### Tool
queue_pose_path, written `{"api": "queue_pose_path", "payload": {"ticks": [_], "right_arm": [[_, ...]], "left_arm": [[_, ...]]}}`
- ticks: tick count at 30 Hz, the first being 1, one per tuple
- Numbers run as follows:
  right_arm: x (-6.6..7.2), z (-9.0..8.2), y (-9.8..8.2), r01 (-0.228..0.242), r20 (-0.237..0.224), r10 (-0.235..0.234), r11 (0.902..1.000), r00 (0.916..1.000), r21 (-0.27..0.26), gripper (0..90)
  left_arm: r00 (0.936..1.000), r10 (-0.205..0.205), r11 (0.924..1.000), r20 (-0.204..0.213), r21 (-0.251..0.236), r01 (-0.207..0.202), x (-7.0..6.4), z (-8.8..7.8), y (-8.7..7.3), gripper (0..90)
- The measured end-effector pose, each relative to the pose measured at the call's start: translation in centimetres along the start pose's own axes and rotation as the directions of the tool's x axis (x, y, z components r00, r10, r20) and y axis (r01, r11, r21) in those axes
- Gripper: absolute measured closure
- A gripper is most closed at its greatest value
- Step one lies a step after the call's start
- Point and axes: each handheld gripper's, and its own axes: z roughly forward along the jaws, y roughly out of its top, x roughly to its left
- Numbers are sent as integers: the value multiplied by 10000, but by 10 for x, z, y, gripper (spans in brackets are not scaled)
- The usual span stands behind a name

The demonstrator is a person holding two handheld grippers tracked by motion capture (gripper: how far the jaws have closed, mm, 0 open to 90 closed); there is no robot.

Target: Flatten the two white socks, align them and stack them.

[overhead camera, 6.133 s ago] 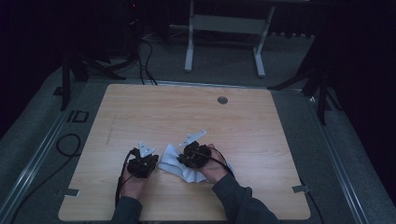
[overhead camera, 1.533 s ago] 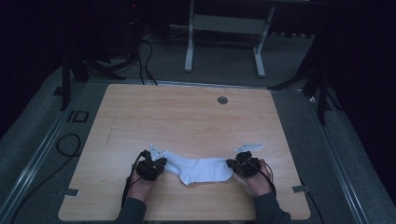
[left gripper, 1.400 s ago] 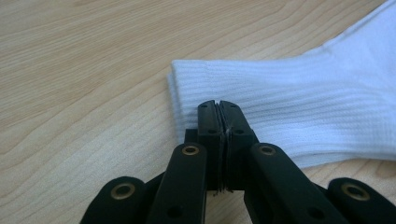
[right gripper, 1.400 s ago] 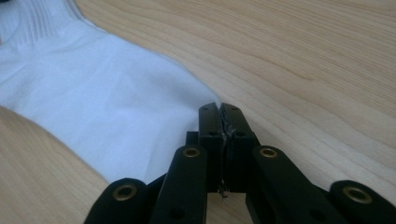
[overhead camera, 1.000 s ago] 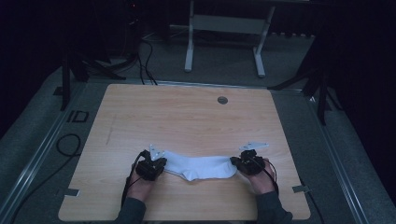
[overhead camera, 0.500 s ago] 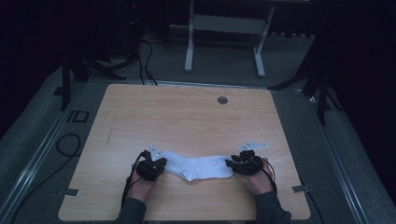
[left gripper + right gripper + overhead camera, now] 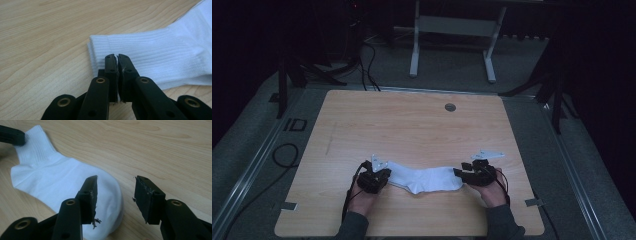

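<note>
Bare table [image 7: 412, 120] beyond the sock [image 7: 424, 179]: left tool [image 7: 117, 58] pinches its cuff, right tool [image 7: 115, 185] gapes.

Ribbed white cloth sock [image 7: 160, 55], matt pale wood-grain table [image 7: 412, 130], matt black plastic tool [image 7: 116, 197]

Lab or recording studio | dark room, lit wooden table [image 7: 412, 125] on grey carpet [image 7: 242, 150] | floor cables [image 7: 367, 65] | black stand legs [image 7: 297, 75] | white metal frame [image 7: 452, 30] behind | floor rail [image 7: 252, 165] beside table
</note>
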Motion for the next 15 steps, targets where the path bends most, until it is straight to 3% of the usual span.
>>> {"api": "queue_pose_path", "payload": {"ticks": [15], "right_arm": [[-8, -2, -3, -238, 170, 238, 9997, 9996, 5, 522]], "left_arm": [[10000, -83, 9983, 51, -578, 85, 6, -10, 2, 863]]}}
